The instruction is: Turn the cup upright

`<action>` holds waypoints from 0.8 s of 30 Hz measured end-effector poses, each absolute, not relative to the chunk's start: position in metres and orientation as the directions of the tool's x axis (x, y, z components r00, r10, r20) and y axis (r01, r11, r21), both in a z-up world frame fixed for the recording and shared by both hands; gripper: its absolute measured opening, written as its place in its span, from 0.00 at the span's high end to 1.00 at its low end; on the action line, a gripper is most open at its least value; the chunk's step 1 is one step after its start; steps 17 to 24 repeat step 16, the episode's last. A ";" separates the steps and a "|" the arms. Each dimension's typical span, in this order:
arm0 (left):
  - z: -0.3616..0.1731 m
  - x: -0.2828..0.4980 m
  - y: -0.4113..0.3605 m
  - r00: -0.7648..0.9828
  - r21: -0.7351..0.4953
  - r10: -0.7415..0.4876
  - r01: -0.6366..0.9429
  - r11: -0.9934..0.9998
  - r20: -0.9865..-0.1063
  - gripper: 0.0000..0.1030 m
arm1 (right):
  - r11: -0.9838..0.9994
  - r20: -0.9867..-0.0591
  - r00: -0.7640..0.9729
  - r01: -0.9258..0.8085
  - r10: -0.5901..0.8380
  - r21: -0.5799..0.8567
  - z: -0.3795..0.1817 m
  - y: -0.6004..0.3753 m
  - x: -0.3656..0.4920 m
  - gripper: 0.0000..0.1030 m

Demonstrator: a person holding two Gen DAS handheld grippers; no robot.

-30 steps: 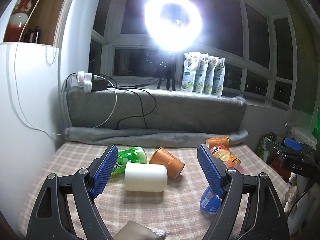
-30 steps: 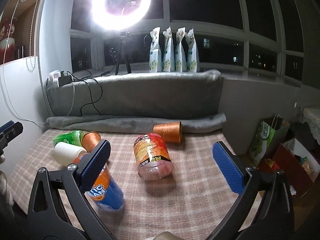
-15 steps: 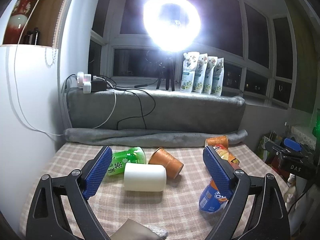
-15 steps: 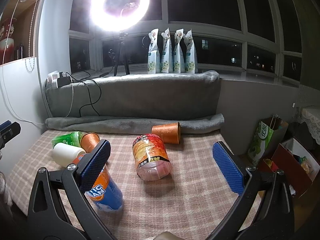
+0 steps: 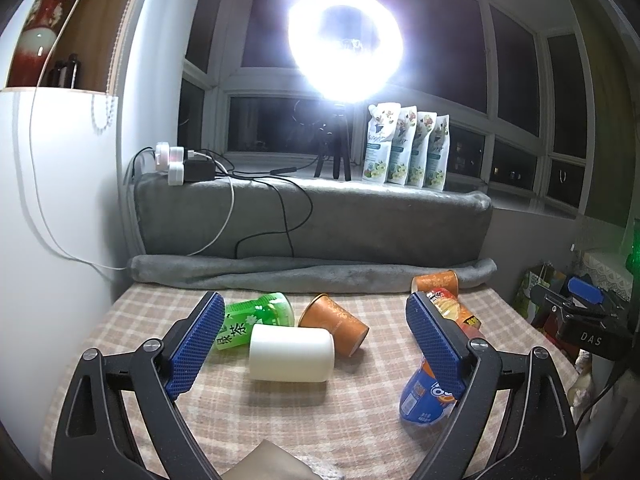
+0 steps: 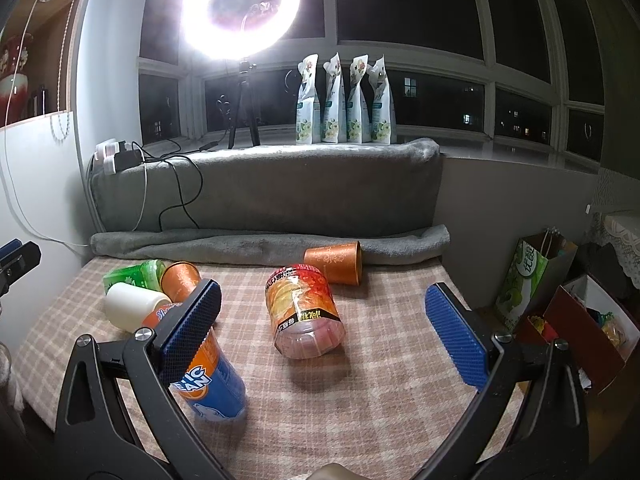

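Left wrist view: left gripper [image 5: 314,344] released, jaws wide, nothing between the pads, hovering above the checked cloth [image 5: 360,420]. White cup [image 5: 291,354] lies on its side at frame centre, framed between the jaws but untouched. Just behind it, upper centre, an orange paper cup [image 5: 334,325] on its side, apparently touching it, and a green tea cup [image 5: 250,318] on its side to the left. Blue-orange cup [image 5: 426,394] sits lower right, partly hidden by the right pad. Risk: closing on the white cup could clip the orange one, or the smooth round wall could roll away on the soft cloth.

Right wrist view: right gripper [image 6: 320,334] also released and empty. Snack cup [image 6: 304,316] lies on its side at centre, clear end toward the camera. Second orange cup [image 6: 334,262] lies against the grey blanket roll [image 6: 260,246] at upper centre. Blue-orange cup [image 6: 212,384] is close against the left pad; can't tell if touching. Risk: that pad may nudge it over when closing; a squeeze could dent the thin snack cup.
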State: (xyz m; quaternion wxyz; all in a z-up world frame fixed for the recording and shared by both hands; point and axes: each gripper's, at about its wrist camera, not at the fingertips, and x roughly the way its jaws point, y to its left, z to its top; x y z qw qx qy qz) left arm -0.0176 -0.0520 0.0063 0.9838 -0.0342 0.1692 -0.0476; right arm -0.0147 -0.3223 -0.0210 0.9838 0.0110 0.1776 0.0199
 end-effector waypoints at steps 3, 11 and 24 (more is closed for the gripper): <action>0.006 -0.017 -0.051 0.937 -0.084 -0.106 0.082 0.993 -0.332 0.10 | 0.999 -0.349 0.936 -0.034 0.041 0.028 -0.021 -0.322 -0.014 0.00; 0.005 -0.017 -0.050 0.941 -0.077 -0.098 0.077 0.994 -0.323 0.10 | 0.999 -0.350 0.936 -0.033 0.041 0.028 -0.023 -0.322 -0.015 0.00; 0.005 -0.020 -0.051 0.948 -0.064 -0.085 0.069 0.996 -0.306 0.10 | 0.999 -0.355 0.934 -0.034 0.040 0.023 -0.026 -0.322 -0.015 0.00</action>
